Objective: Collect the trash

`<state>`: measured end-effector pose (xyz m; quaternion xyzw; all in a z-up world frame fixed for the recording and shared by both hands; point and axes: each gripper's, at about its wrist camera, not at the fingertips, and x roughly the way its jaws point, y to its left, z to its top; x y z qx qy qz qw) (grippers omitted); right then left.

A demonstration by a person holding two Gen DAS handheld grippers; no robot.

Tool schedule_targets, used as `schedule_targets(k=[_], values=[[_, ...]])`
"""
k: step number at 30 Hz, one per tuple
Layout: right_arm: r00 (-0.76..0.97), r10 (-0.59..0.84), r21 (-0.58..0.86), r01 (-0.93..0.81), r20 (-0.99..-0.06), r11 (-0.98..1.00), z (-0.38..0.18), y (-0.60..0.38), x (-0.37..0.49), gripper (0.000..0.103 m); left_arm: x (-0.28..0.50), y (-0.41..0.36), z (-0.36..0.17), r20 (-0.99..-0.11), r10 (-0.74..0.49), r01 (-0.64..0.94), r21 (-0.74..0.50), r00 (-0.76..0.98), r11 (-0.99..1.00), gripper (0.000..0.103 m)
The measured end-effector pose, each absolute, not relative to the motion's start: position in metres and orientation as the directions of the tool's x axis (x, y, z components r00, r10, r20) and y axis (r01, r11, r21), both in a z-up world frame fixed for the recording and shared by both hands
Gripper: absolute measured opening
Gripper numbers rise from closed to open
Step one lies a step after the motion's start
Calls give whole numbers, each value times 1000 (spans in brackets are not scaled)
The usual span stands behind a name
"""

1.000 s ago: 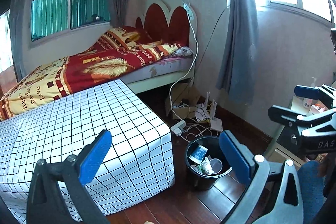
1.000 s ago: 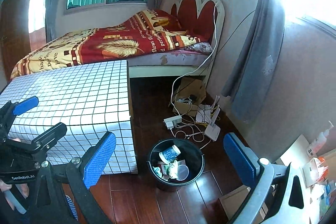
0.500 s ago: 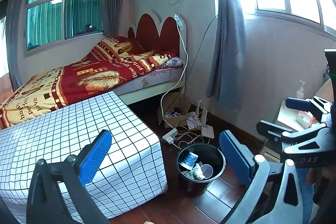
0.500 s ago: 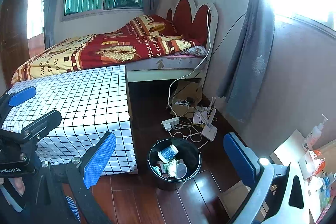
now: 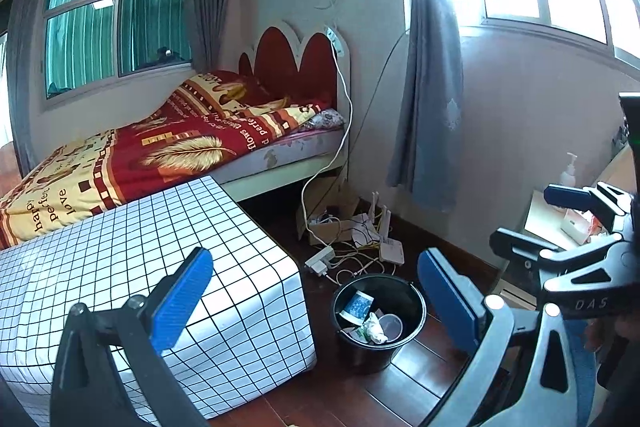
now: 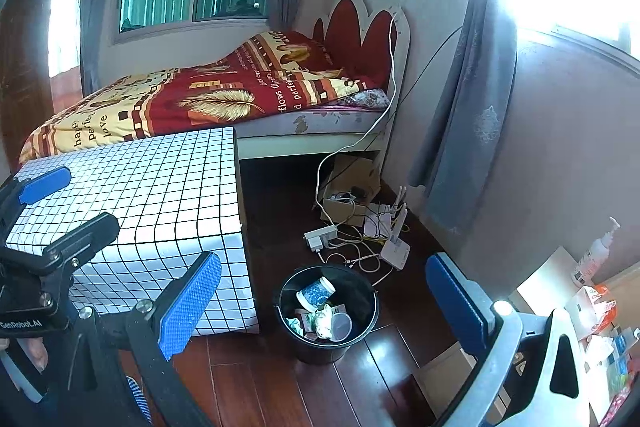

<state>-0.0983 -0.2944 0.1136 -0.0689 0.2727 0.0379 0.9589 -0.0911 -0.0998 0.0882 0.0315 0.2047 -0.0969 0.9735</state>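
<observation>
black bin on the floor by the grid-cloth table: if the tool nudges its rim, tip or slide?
The black bin probably slides: the wood floor looks glossy. It seems light, holding only a cup, crumpled paper and wrappers, so a high rim push might tip it.

Blanket (image 5: pixel 168 151) reads "happy perfect love"; left gripper (image 6: pixel 60 223) "GenRobot.AI".

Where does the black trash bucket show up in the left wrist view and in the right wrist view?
Left wrist: black trash bucket lower centre-right, on the floor.
Right wrist: bucket lower centre.
Shared landmark: the grid-cloth table directly left of it in both.
</observation>
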Motion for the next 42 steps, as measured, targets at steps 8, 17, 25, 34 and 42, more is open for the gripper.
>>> schedule_targets(k=[8, 17, 25, 34, 42], values=[[849, 30, -110, -104, -528, 988, 114, -298, -98, 103, -91, -102, 89, -407, -180, 208, 25, 895, 978, 103], [851, 28, -110, -100, -524, 989, 115, -300, -99, 103, -91, -103, 92, -404, -203, 230, 19, 892, 973, 103], [853, 23, -111, -94, -521, 989, 115, -298, -102, 103, -90, -104, 92, -407, -205, 232, 18, 890, 972, 103], [853, 19, -112, -90, -521, 990, 115, -300, -102, 103, -90, -103, 91, -408, -204, 232, 19, 890, 973, 103], [852, 22, -109, -93, -523, 990, 116, -298, -102, 103, -91, -103, 91, -406, -205, 233, 19, 891, 972, 103]])
